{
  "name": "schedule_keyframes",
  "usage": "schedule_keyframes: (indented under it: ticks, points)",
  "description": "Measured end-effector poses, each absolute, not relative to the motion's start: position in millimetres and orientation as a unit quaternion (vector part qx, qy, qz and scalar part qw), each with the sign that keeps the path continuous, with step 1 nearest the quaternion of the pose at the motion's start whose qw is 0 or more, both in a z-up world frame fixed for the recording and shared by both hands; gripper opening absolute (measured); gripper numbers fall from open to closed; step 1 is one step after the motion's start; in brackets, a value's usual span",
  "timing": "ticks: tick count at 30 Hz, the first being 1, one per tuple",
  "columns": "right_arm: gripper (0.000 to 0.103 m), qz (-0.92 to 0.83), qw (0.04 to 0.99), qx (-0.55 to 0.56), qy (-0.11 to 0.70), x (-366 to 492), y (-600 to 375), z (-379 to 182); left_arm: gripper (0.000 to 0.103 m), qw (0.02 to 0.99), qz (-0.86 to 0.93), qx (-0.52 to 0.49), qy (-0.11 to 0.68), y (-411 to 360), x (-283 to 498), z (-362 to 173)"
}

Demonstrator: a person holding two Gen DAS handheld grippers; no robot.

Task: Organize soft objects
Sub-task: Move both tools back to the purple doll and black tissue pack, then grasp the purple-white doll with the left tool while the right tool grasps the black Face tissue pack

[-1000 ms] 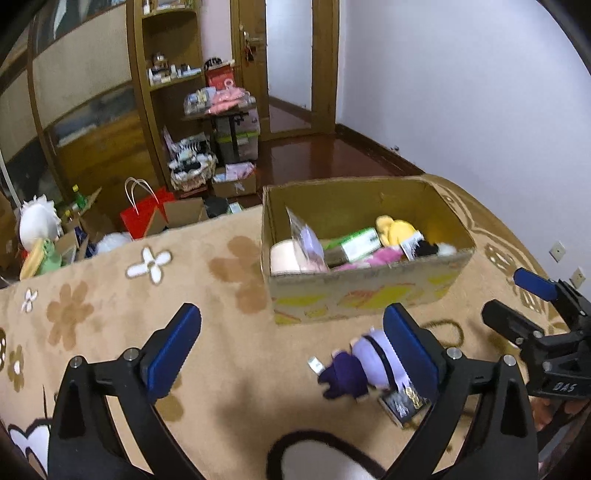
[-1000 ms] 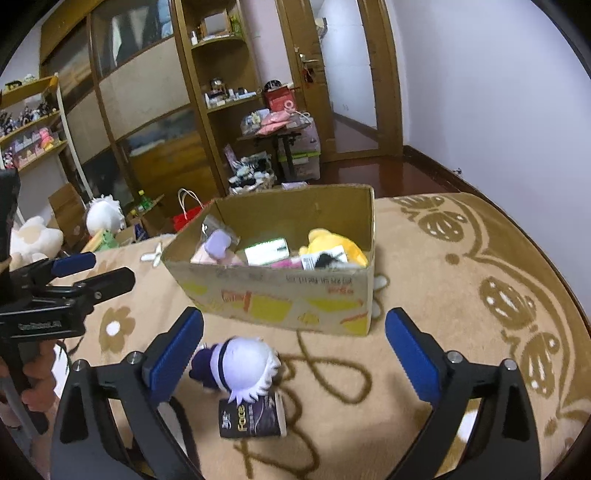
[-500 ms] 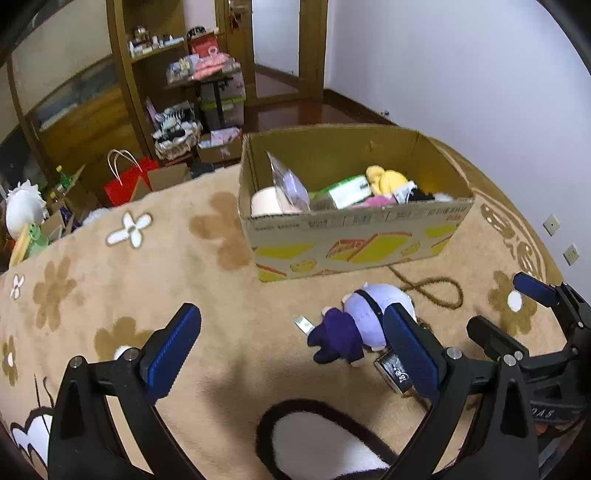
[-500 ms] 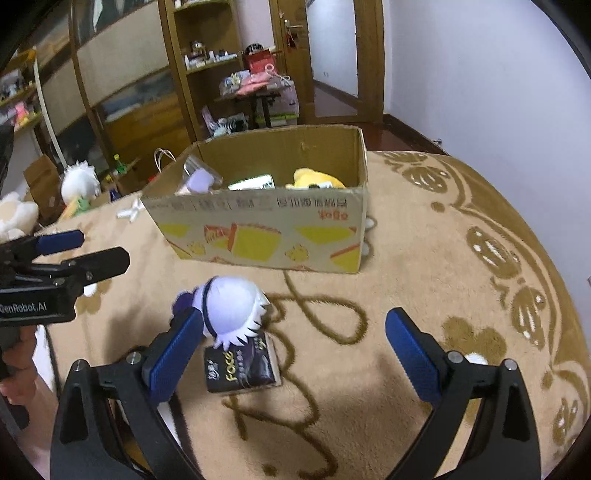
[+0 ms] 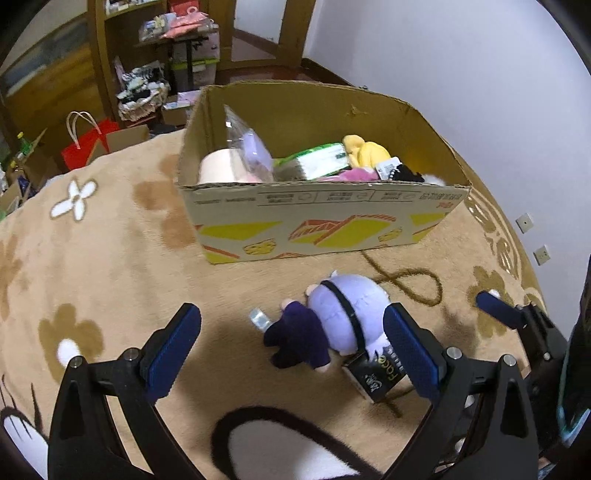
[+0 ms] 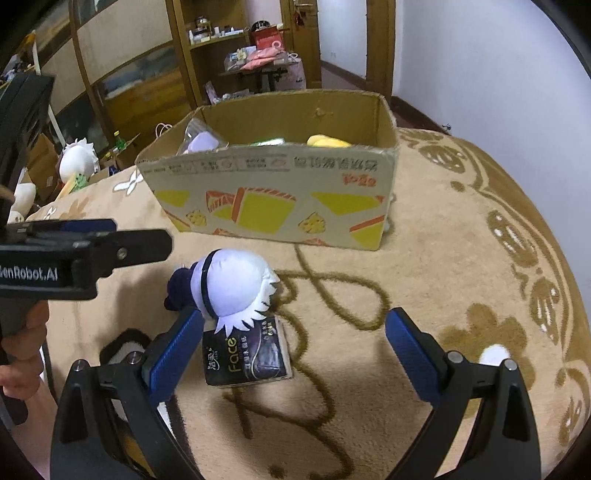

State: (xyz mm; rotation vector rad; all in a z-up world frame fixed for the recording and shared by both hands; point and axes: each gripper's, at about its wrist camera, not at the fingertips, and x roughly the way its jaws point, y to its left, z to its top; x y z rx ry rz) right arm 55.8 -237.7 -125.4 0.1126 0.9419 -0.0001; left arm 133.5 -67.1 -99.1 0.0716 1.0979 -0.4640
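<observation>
A plush doll (image 5: 332, 317) with a pale lilac head and dark purple body lies on the tan carpet, its head resting on a black tissue pack (image 5: 376, 373). My left gripper (image 5: 291, 347) is open just above and in front of the doll. My right gripper (image 6: 295, 347) is open too, with the tissue pack (image 6: 245, 356) and the doll's head (image 6: 236, 284) near its left finger. A cardboard box (image 5: 325, 218) behind the doll holds a yellow plush (image 5: 365, 151), a green pack, a beige roll and a clear bag. The same box (image 6: 273, 188) fills the right wrist view's middle.
The left gripper's body (image 6: 74, 254) and a hand (image 6: 22, 354) cross the left of the right wrist view. Beyond the carpet stand wooden shelves (image 6: 221, 33), a red bag (image 5: 85, 144), a white plush (image 6: 79, 158) and floor clutter. A white wall (image 5: 480, 92) runs on the right.
Both grippers have dropped lower and closer to the doll and tissue pack, which now look larger. The doll, the pack and the box have stayed in place. Both grippers remain open.
</observation>
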Motion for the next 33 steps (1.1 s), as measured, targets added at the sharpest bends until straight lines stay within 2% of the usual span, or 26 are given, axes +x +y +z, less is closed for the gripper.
schedule_keyframes:
  ticks: [33]
  points:
    - [0.103, 0.034, 0.839, 0.066, 0.538, 89, -224, -180, 0.098, 0.774, -0.242, 0.052, 0.582, -124, 149, -164]
